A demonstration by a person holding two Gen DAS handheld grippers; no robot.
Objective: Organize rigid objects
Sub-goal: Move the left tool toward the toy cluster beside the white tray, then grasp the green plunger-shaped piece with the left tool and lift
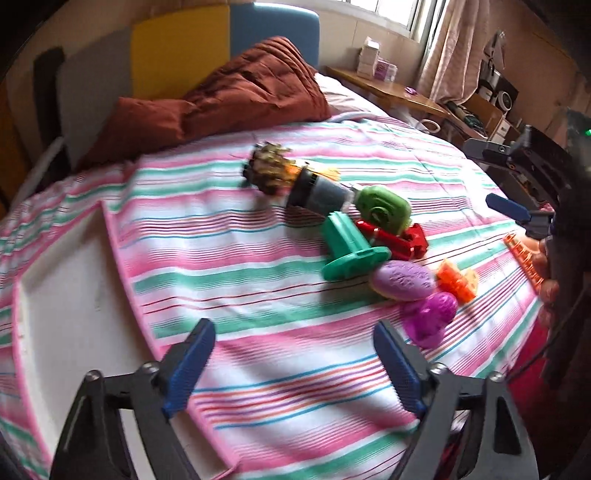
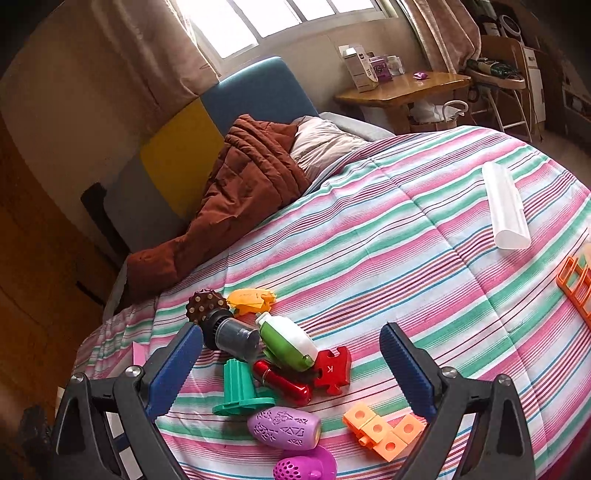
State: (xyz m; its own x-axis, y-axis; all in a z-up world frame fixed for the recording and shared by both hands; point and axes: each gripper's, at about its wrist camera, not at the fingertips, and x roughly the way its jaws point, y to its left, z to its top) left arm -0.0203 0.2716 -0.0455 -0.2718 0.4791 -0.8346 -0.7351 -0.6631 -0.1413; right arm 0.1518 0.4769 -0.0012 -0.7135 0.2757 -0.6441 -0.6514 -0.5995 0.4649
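The toys lie in a tight heap on the striped bedspread (image 2: pixel 424 229), just ahead of both grippers: a teal flanged spool (image 2: pixel 242 387) touches a red cylinder (image 2: pixel 284 380), which runs under a green-and-white bottle-shaped toy (image 2: pixel 288 343) beside a red puzzle piece (image 2: pixel 332 369); nearer sit a purple patterned egg (image 2: pixel 284 428), a magenta perforated shell (image 2: pixel 306 467) and linked orange cubes (image 2: pixel 384 432), while a dark studded roller (image 2: pixel 221 325) and a yellow piece (image 2: pixel 251 299) lie at the far side. The right gripper (image 2: pixel 291 373) hovers over the heap with fingers spread and empty; the left gripper (image 1: pixel 295 365) is likewise released, above bare bedding beside a white tray (image 1: pixel 66 295) at the left. Because the pieces overlap, closing on one would likely nudge its neighbours, and the rounded egg could roll on the soft, yielding quilt or squirt from the pads. Farther right lie a clear tube (image 2: pixel 506 206) and an orange lattice piece (image 2: pixel 576 284). Beyond are a rust-brown duvet (image 2: pixel 236 192), a blue-and-yellow headboard (image 2: pixel 221 118), a wooden table (image 2: pixel 406 88) and a curtained window (image 2: pixel 280 22).
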